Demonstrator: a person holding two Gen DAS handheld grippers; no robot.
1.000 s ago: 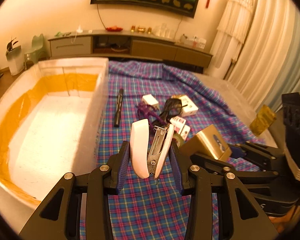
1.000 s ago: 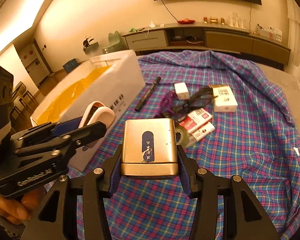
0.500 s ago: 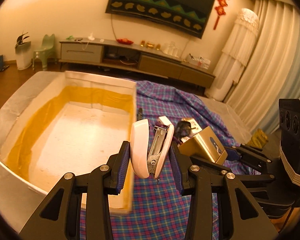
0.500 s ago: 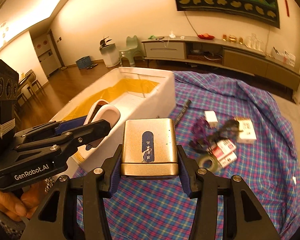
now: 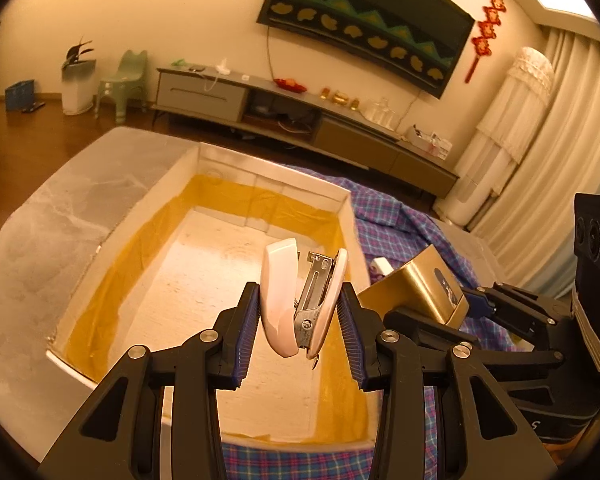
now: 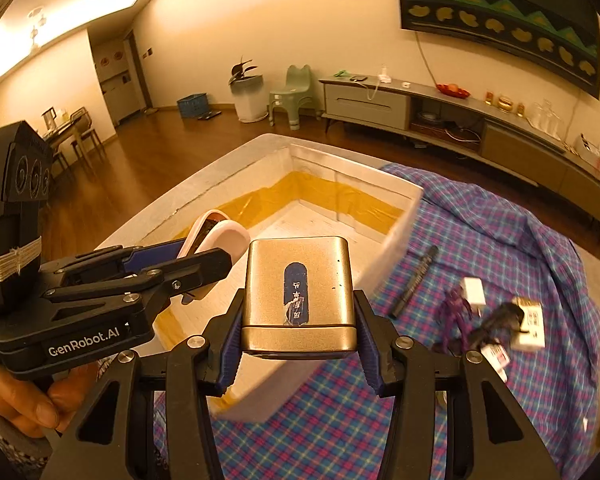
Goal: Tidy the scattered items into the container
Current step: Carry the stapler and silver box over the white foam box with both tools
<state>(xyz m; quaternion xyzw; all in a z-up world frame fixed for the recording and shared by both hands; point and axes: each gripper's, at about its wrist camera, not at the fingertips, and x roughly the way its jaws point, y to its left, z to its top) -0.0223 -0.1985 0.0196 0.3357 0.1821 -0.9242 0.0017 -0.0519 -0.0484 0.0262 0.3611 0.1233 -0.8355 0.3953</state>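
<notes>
Left hand-held gripper (image 5: 298, 316) clamping stapler (image 5: 296, 300) over foam box (image 5: 156, 184), right hand-held gripper (image 6: 299, 338) gripping gold tin (image 6: 299, 284), scattered items (image 6: 496, 320) in right view only

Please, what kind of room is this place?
Most likely a home living room: a low TV cabinet along the wall under a wall-mounted screen, long curtains, and a small green chair on the wooden floor.
</notes>
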